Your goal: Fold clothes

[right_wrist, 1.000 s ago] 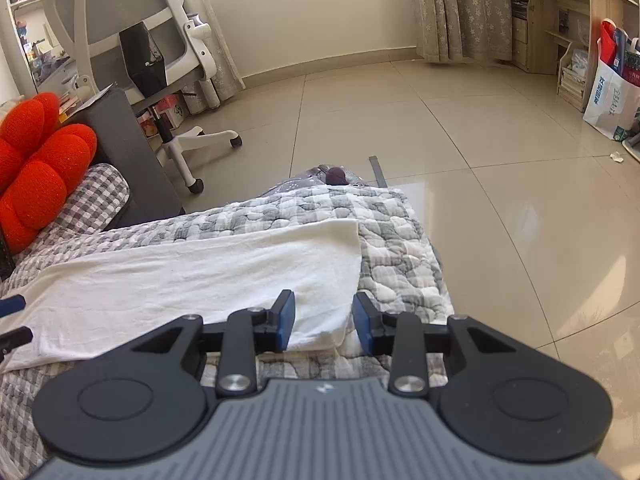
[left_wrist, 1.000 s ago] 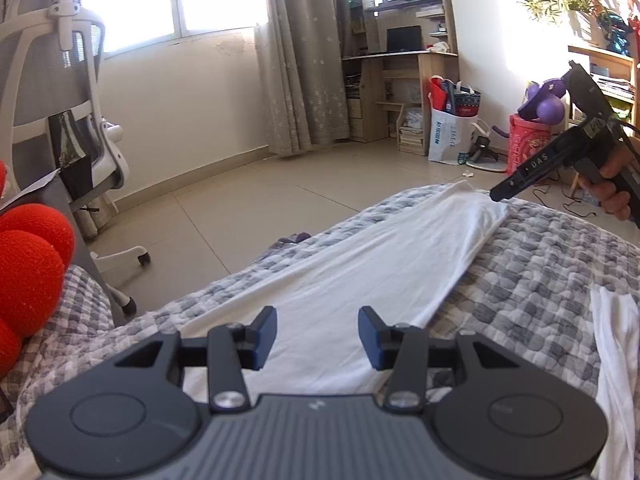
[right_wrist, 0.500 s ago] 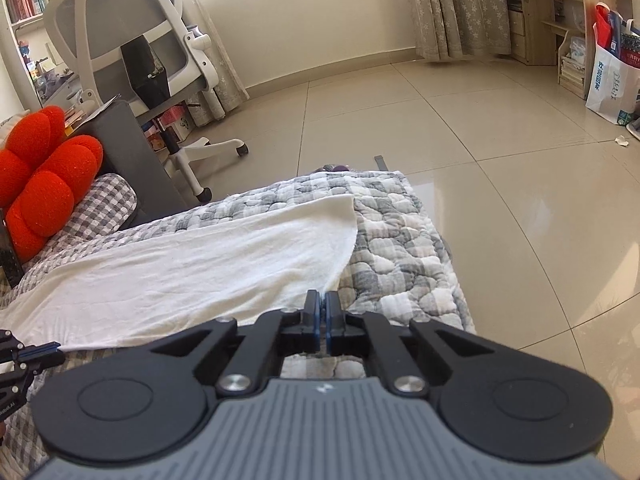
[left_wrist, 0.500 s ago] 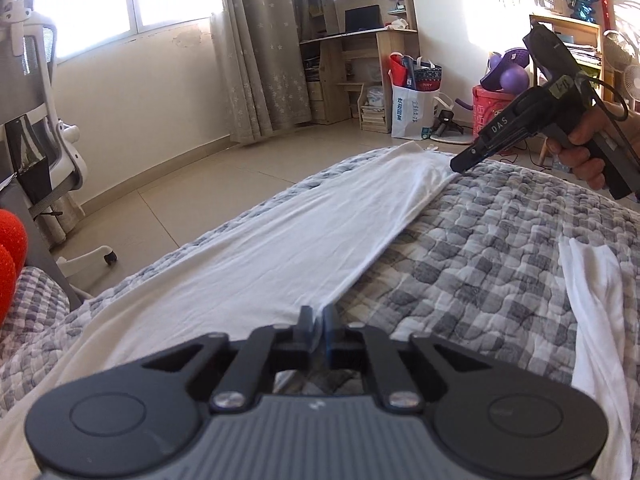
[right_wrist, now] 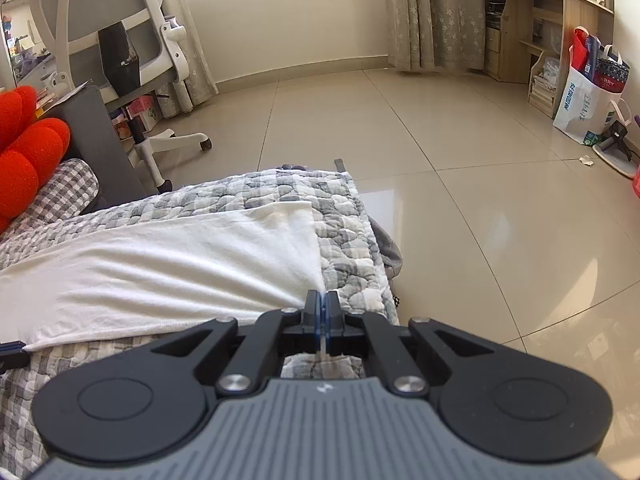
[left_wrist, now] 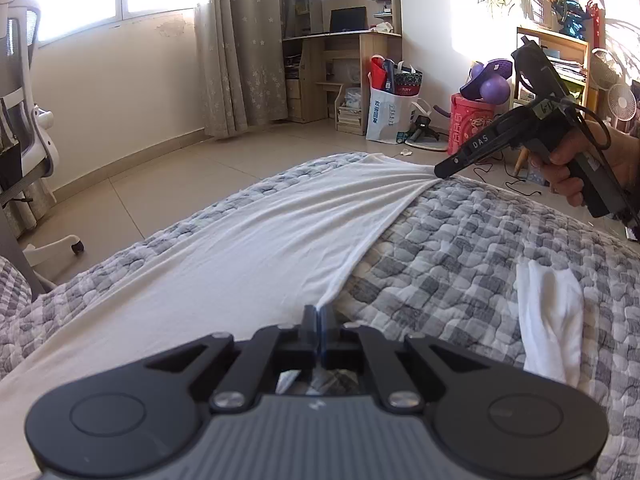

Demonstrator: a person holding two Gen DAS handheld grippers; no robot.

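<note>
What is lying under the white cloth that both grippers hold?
A grey checked quilt lies under the white cloth; it shows on both sides of the cloth and past its far end. The part directly beneath is covered, so anything else there cannot be seen.

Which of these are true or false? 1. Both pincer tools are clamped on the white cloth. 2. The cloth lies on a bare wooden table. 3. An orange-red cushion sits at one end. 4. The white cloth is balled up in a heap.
1. True: the left gripper and the right gripper are each shut on an edge of the white cloth.
2. False: it lies on a grey checked quilt.
3. True: the red cushion is there.
4. False: it is spread out long and pulled taut.
</note>
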